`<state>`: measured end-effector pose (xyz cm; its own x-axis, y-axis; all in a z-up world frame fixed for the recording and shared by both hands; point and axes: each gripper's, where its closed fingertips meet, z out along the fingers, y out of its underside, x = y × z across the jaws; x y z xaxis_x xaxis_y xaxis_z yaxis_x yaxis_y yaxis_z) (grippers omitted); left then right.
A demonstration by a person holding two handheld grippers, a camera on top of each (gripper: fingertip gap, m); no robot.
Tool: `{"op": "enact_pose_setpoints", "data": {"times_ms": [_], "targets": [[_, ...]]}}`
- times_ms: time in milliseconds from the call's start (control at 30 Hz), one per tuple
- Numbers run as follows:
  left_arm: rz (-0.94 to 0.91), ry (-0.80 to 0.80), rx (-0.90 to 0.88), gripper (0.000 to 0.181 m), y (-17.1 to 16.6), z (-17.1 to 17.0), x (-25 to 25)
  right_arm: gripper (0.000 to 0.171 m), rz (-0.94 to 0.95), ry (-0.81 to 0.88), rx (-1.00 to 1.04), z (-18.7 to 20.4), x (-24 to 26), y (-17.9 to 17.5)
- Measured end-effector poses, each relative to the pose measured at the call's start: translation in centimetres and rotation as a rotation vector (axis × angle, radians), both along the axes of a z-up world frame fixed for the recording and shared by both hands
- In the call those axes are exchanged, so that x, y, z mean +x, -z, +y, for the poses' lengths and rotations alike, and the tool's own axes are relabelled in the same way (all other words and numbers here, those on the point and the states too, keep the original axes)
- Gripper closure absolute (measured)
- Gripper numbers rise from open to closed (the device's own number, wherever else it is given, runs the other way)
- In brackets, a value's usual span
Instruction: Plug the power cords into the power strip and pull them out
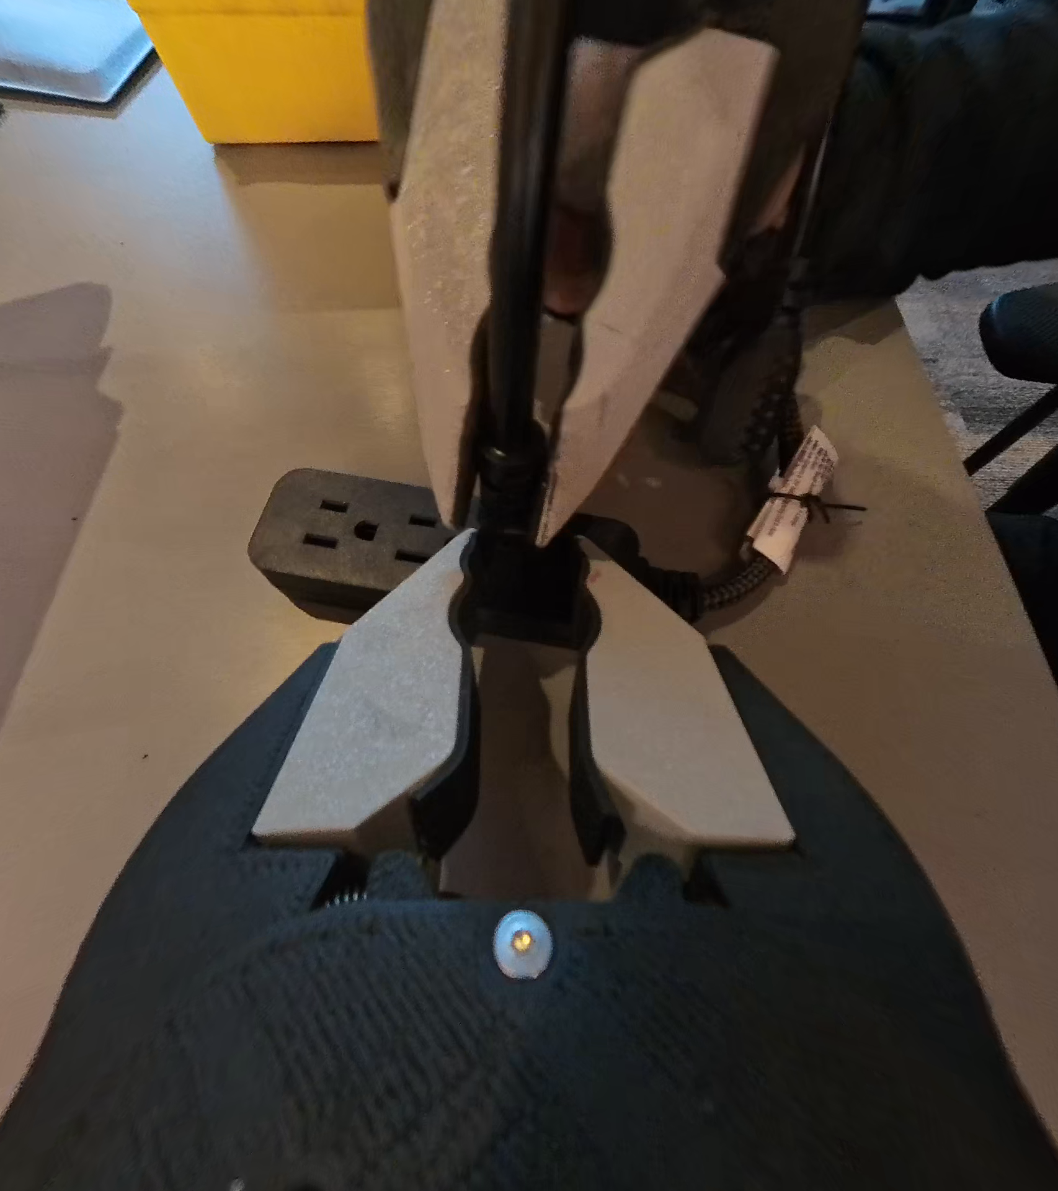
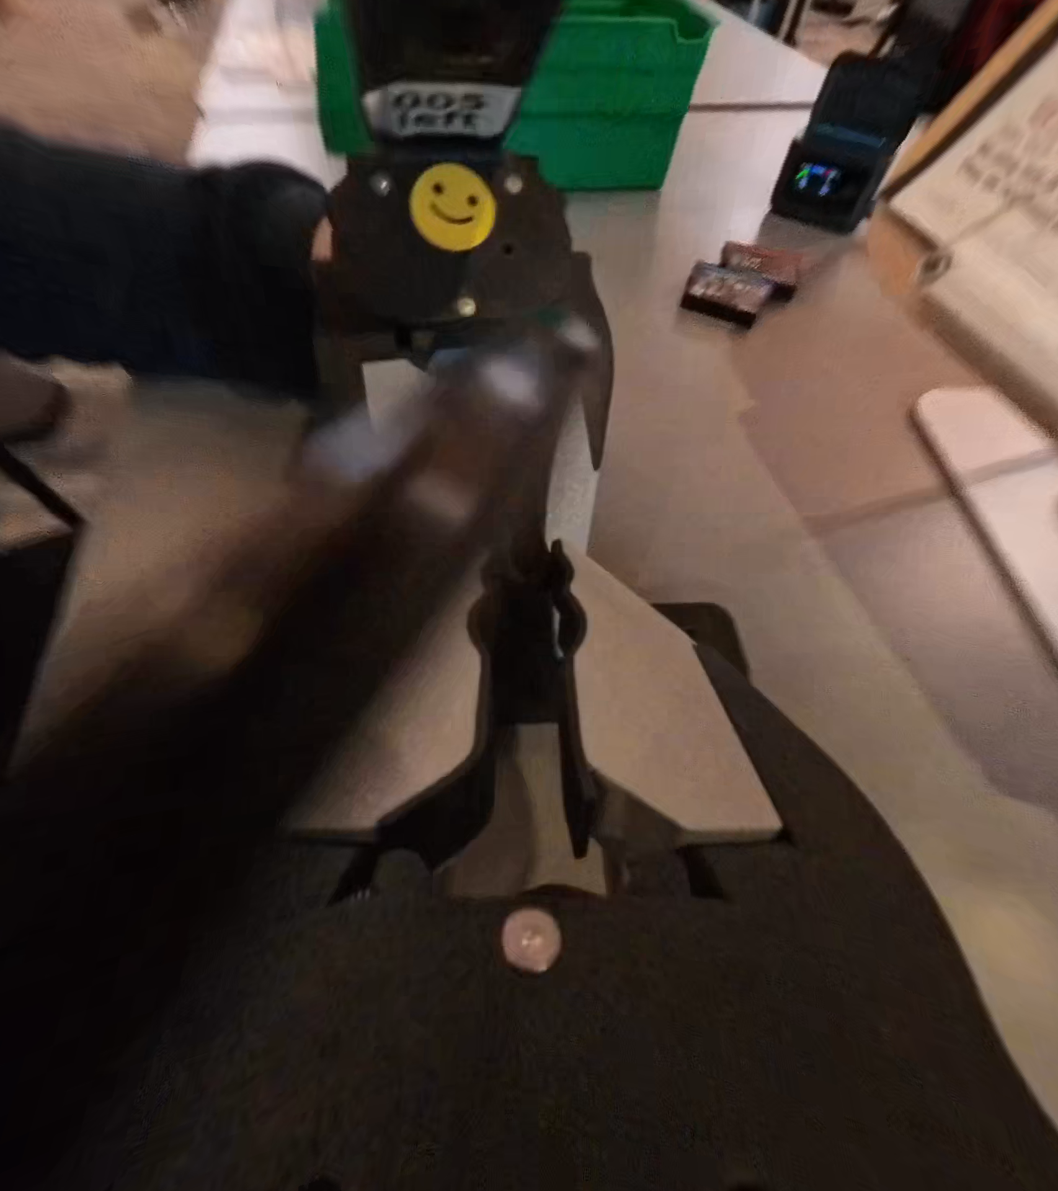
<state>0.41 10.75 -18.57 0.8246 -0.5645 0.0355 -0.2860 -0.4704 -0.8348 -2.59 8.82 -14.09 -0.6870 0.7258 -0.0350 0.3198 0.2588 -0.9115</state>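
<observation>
On the table (image 1: 127, 451), the black power strip (image 1: 346, 535) lay crosswise, its free sockets left of the tongs. The left gripper (image 1: 529, 580) was closed around the strip's right end, pinning it down. Directly above that hold, the right gripper (image 1: 507, 515) was clamped on a black plug (image 1: 507, 496), its cord (image 1: 520, 225) running straight up between the fingers. The plug's long axis was seen upright, square to the strip, so the coming pull or push was judged vertical. In the right wrist view the grip (image 2: 529, 619) appeared closed on the cord, though blurred.
</observation>
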Motion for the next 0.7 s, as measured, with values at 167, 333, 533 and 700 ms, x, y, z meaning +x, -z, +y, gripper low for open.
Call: {"op": "enact_pose_setpoints", "data": {"times_ms": [167, 333, 533, 700], "targets": [[0.001, -0.013, 0.002, 0.156, -0.01, 0.18, -0.29, 0.157, -0.128, -0.037, -0.256, -0.03, -0.16, -0.25], [-0.002, -0.004, 0.002, 0.156, -0.02, 0.14, -0.17, 0.158, 0.147, 0.013, 0.244, 0.02, 0.11, -0.05], [-0.009, 0.017, -0.002, 0.156, -0.05, 0.0, 0.34, 0.158, 0.261, 0.035, 0.465, 0.12, 0.62, 0.08], [0.002, -0.014, 0.003, 0.156, -0.04, 0.18, -0.07, 0.158, -0.078, 0.001, -0.195, 0.29, 0.23, 0.05]]}}
